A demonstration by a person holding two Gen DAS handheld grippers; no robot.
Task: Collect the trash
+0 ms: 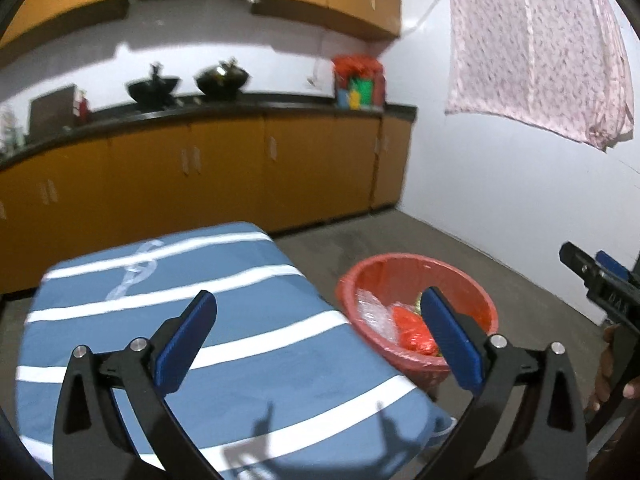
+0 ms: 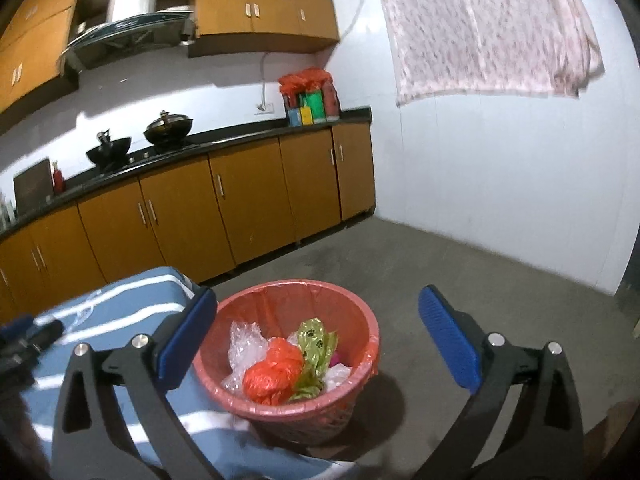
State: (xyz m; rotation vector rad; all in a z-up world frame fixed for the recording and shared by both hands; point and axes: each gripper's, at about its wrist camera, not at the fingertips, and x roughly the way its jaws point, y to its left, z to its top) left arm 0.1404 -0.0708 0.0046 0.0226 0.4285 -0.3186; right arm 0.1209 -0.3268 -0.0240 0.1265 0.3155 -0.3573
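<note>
Right wrist view: right gripper (image 2: 318, 336) spread wide, nothing between blue ribbed pads; round red bin (image 2: 360, 364) with red liner on concrete floor, just off table's right edge, full contents exposed: crinkled clear plastic (image 2: 246, 344), knotted orange bag (image 2: 272, 376), green paw-print bag (image 2: 316, 340). Left wrist view: left gripper (image 1: 320, 340) likewise wide and empty over blue white-striped cloth (image 1: 240, 360); bin partly blocked by right finger, green bag barely discernible; other gripper cut off at right frame edge.
</note>
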